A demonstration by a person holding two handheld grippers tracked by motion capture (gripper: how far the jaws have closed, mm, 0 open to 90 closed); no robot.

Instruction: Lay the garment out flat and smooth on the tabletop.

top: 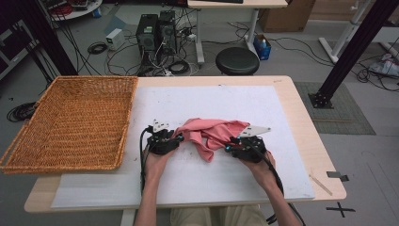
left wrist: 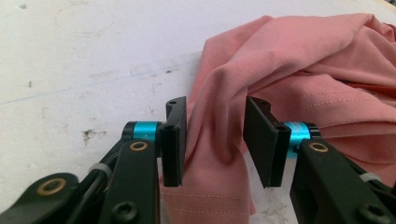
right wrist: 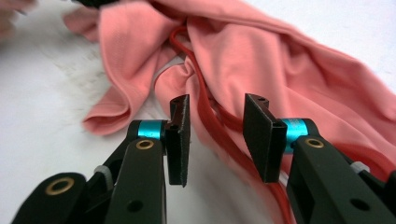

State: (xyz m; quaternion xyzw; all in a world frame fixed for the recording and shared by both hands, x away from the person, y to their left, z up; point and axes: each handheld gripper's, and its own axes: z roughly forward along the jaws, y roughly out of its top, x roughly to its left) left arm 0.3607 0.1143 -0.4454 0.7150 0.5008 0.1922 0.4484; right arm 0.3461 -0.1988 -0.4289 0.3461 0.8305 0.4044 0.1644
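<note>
A: You are looking at a basket (top: 70,122) lying at the left end of the desk (top: 291,101), partly hanging over its edge. Just right of it, your left claw (top: 180,138) is resting low on the white sheet (top: 202,179).

B: And how are its jaws sitting?

A: In the left gripper view, the left claw (left wrist: 215,140) is standing part spread. A raised fold of the pink cloth (left wrist: 299,60) is lying between the jaws, brushing the left pad, while the right pad is standing clear of it. So you are not pinching it.

B: Where is the cloth lying?

A: You are seeing the cloth (top: 214,132) bunched up in the middle of the sheet, between your two hands and well apart from the basket. One flap is trailing toward you.

B: And the right side?

A: Your right claw (top: 229,147) is sitting at the cloth's right edge. In the right gripper view, the right claw (right wrist: 216,140) is also part spread. A red seam or cord of the cloth (right wrist: 243,60) is running down between its jaws, and I cannot tell whether either pad is touching it. You are pinching nothing there either.
</note>
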